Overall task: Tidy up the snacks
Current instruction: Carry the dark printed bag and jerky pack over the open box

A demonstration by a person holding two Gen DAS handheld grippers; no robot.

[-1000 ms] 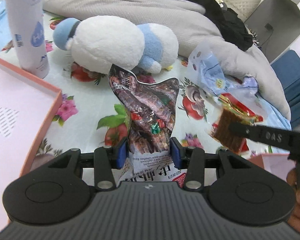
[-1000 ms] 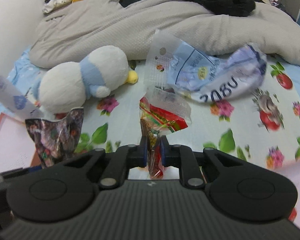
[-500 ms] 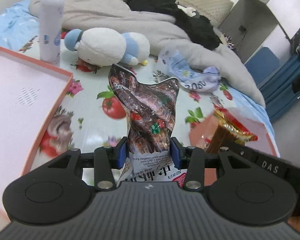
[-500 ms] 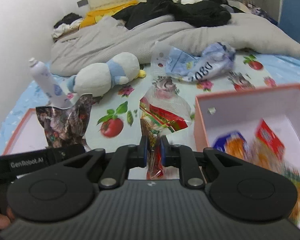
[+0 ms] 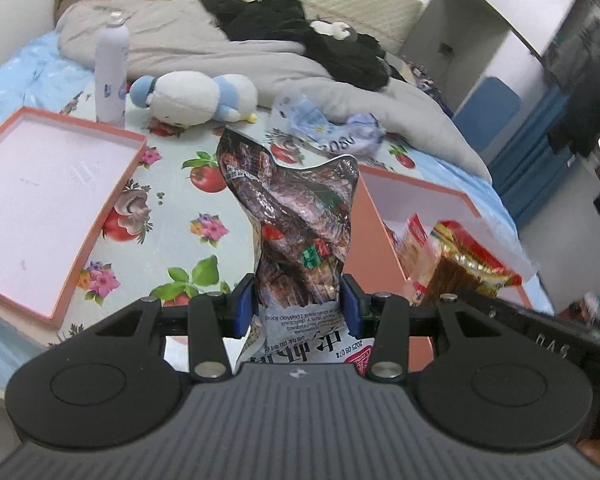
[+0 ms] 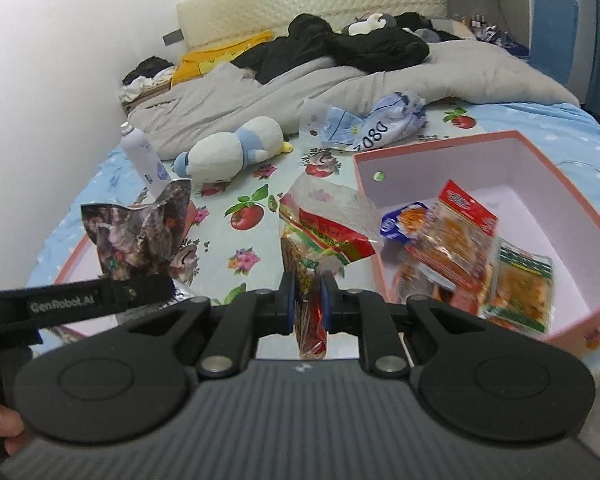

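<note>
My left gripper is shut on a dark brown snack bag, held upright above the bed; the bag also shows in the right wrist view. My right gripper is shut on a red and clear snack packet, which also shows at the right of the left wrist view. A pink box with several snack packets inside sits just right of the right gripper. Its lid lies open side up at the left.
A plush penguin, a white spray bottle and a crumpled blue-white plastic bag lie on the flowered sheet. A grey blanket and black clothes are heaped behind. A blue chair stands beside the bed.
Both grippers have pulled back and up from the sheet with their packets still held. The pink box and its snacks have come into full view at the right.
</note>
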